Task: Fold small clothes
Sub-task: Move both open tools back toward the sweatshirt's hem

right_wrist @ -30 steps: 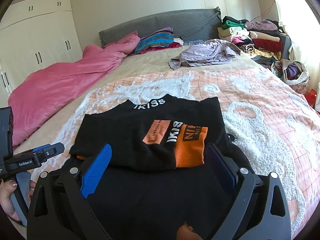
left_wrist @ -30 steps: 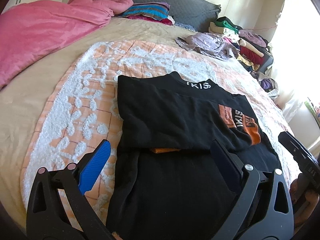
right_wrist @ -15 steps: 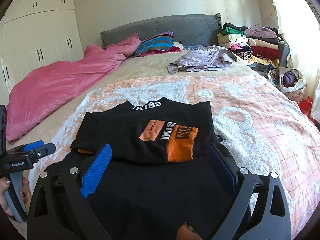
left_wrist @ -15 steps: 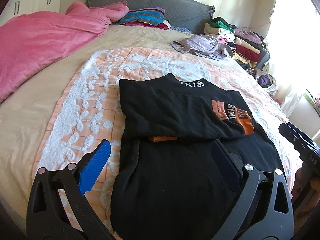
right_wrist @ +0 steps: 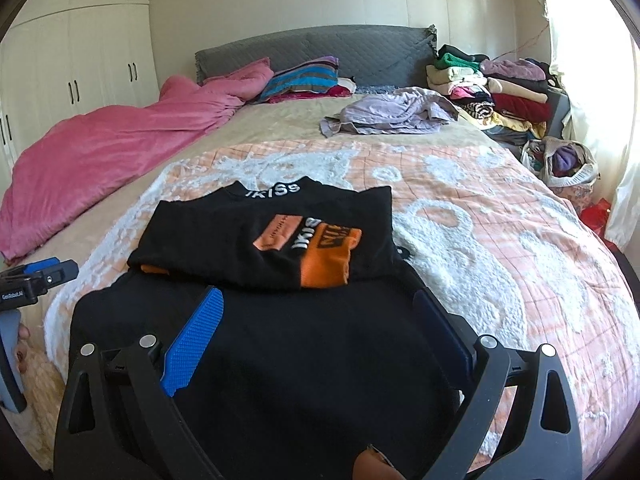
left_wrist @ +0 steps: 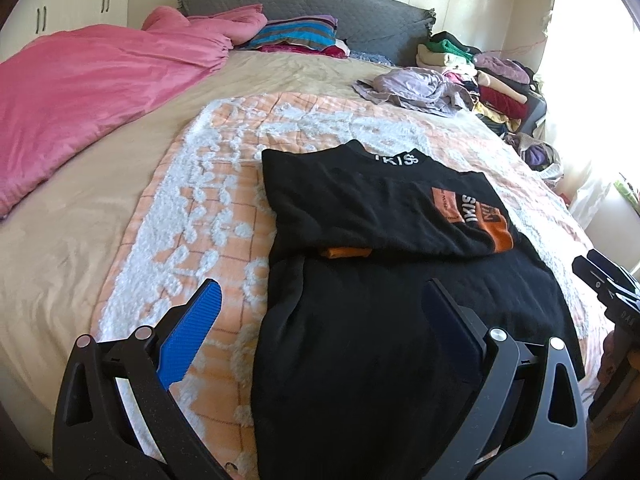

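Black shirt [left_wrist: 384, 240] on bed, ahead of both spread fingers [right_wrist: 196, 340]

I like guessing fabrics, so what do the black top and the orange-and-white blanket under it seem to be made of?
The black top looks like a soft matte knit, perhaps fleece or cotton jersey: it drapes limply, shows no sheen, and carries printed orange patches. The blanket seems a quilted woven cloth with raised, fluffy white tufts, chenille-like. The fibre cannot be told.

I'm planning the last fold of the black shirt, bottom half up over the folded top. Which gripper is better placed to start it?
Probably the right gripper: its open jaws sit squarely over the black shirt. The left gripper is also open but straddles the shirt's left edge, one finger over the orange-and-white blanket.
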Available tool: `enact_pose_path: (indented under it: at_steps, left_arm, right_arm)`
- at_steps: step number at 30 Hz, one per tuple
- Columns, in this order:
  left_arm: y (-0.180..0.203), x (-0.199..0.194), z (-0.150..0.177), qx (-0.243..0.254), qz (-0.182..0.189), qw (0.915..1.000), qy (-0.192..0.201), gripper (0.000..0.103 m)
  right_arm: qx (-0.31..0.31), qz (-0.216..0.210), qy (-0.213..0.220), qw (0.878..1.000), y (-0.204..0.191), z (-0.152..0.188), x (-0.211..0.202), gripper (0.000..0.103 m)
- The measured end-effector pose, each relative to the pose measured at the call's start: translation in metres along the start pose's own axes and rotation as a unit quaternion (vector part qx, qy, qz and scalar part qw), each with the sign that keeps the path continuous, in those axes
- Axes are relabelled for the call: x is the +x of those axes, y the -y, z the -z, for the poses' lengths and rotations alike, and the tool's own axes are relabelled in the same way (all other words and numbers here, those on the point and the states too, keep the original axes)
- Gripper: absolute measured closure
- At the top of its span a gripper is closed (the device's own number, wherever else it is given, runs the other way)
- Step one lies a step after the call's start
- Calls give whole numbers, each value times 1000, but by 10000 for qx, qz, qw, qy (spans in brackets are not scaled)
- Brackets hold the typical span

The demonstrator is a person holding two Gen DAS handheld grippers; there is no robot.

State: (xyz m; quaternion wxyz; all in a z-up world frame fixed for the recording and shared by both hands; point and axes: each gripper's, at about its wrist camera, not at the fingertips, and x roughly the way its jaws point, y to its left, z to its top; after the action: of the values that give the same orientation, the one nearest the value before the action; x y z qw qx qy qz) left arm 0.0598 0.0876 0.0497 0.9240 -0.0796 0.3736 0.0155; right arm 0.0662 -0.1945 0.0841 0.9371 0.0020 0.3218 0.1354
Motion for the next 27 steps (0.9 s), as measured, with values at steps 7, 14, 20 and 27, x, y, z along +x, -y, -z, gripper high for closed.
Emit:
enact_pose_path:
  at_steps: [7,14,20,27]
  left_arm:
    - [-6,-8,12,49,-164,9998,-63,10]
    - [-19,-13,31,-47,-280,9993,-227,10]
    - [-27,-21,39,-108,-344,9991,-235,10]
    - [-38,-25,55,-240,-279,9987,-352,10]
  right_arm:
    - [24,31,-104,9999,6,11,-8,8]
    - [-81,62,-237,9997,4,23,-11,8]
    - [-85,7,-317,9995,1,29,-13,8]
    - [-164,3,-409,9990,-4,35,-14,8]
